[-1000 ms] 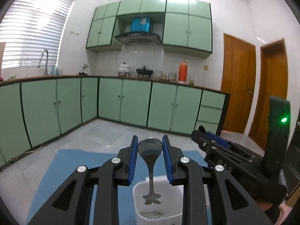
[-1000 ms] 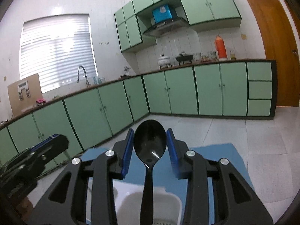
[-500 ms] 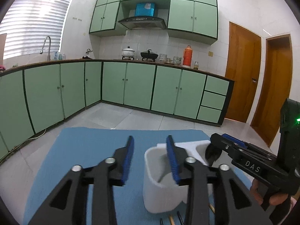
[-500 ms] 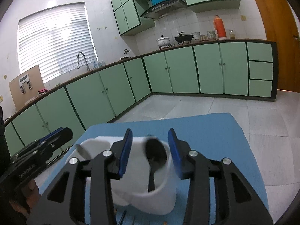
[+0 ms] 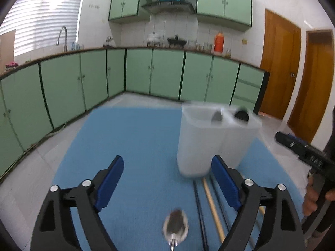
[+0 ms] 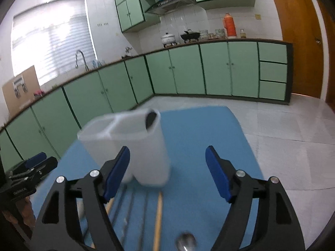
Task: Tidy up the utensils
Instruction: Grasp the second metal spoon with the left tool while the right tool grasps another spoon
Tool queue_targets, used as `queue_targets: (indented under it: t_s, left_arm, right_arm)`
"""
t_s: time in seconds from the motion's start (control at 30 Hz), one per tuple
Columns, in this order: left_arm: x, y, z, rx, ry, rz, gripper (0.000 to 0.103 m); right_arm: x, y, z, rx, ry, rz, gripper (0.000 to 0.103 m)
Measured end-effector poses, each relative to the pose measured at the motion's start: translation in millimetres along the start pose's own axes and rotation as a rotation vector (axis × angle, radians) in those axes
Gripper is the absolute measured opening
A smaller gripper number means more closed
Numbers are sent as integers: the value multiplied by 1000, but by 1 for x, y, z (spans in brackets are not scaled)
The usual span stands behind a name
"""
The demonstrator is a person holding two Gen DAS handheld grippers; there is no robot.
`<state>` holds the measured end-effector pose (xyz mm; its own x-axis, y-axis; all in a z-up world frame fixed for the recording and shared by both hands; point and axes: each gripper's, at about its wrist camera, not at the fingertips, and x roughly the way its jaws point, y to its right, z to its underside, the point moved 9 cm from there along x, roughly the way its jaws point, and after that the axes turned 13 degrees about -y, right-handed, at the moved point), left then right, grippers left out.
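A white two-compartment utensil holder (image 5: 211,142) stands on the blue mat (image 5: 136,146); a metal spoon (image 5: 216,117) sits in its left compartment and a black spoon (image 5: 241,115) in its right. My left gripper (image 5: 170,179) is open and empty, near side of the holder, above a metal spoon (image 5: 175,227) lying on the mat. Chopsticks (image 5: 211,202) lie beside it. My right gripper (image 6: 167,175) is open and empty, in front of the holder (image 6: 134,144), with the black spoon (image 6: 151,118) inside. Chopsticks (image 6: 158,217) and a spoon (image 6: 186,243) lie below it.
The mat covers a table in a kitchen with green cabinets (image 5: 163,73) along the far walls and wooden doors (image 5: 280,67) at the right. The other gripper shows at the right edge of the left wrist view (image 5: 303,152) and at the left edge of the right wrist view (image 6: 29,173).
Both grippers let go of their spoons into the holder, opened wide and drew back and down. The loose spoon and chopsticks on the mat have come into view.
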<state>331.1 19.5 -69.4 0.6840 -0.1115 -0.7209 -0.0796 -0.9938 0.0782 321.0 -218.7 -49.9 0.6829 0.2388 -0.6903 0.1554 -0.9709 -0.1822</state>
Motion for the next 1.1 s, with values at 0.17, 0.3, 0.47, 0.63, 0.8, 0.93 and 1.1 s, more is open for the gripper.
queue_targets:
  t_s: [0.17,0.3,0.47,0.63,0.8,0.93,1.1]
  left_arm:
    - [17,2,38,19,-96,-45,85]
    - [35,3,55,31,-161,-61,85]
    - [51,4,65,45,-222,-74,85]
    - [54,8,70,50,-257,-59,75]
    - [61,14,78,60,-304,-44,56]
    - [58,18,77,66,-307,-22,36]
    - [52,17,76,68,-290,-24,35]
  right_arm:
    - [0,11,34,7,-66,37,73]
    - [3,14,53,-14,-103,75,73]
    - [7,14,62,-30,-133,81,73]
    - [11,16,64,-46,-154,93,73]
    - [15,14,68,-64,-179,96,73]
    - [17,10,76,-92,-214,88,73]
    - [24,6,88,-133,-269,91,70]
